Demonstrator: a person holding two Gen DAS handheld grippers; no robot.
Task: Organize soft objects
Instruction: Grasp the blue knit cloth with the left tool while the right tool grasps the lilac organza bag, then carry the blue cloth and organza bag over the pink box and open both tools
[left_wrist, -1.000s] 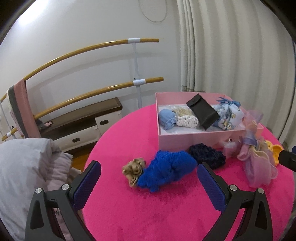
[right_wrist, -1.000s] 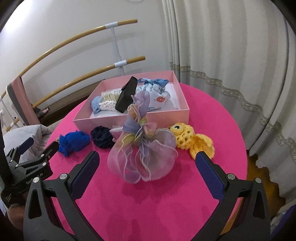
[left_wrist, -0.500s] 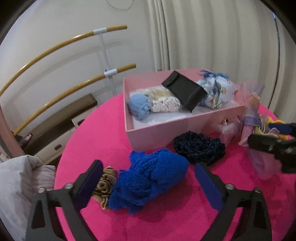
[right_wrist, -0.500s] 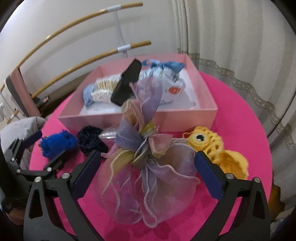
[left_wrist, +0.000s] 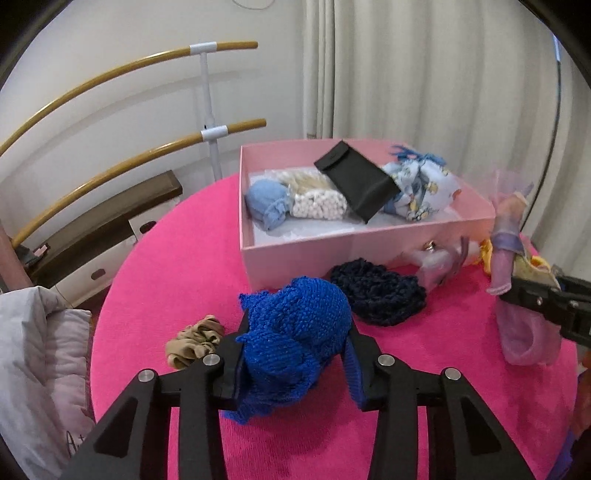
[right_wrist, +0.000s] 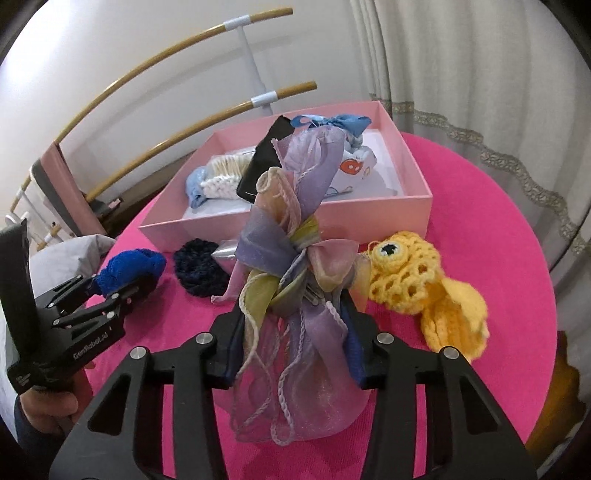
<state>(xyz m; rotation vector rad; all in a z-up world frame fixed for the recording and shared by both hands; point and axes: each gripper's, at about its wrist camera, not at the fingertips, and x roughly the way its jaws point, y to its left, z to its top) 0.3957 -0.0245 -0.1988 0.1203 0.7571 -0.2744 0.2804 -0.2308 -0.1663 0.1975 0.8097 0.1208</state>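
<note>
Bright blue knitted piece (left_wrist: 295, 339) pinched between the fingers of the left gripper (left_wrist: 295, 363), bulging above and below the pads, lying on the pink table (left_wrist: 177, 258). Lilac organza pouch (right_wrist: 295, 332) squeezed at the waist, just under its ribbon bow, between the fingers of the right gripper (right_wrist: 293, 343); standing upright on the table. Both pairs of fingers just drawn in from wide to a narrow gap, cloth filling each gap, pads pressing on both sides. Probably gripped low and mid-body so the soft bulk bunches rather than slips, ready for lifting.

Beyond the left fingers: dark navy crocheted piece (left_wrist: 376, 295), then the pink box (left_wrist: 295, 266) already holding several soft items. Left of those fingers, a beige scrunchie (left_wrist: 194, 339), close by. Right of the right fingers, a yellow crocheted fish (right_wrist: 417, 288), nearly touching the pouch.
</note>
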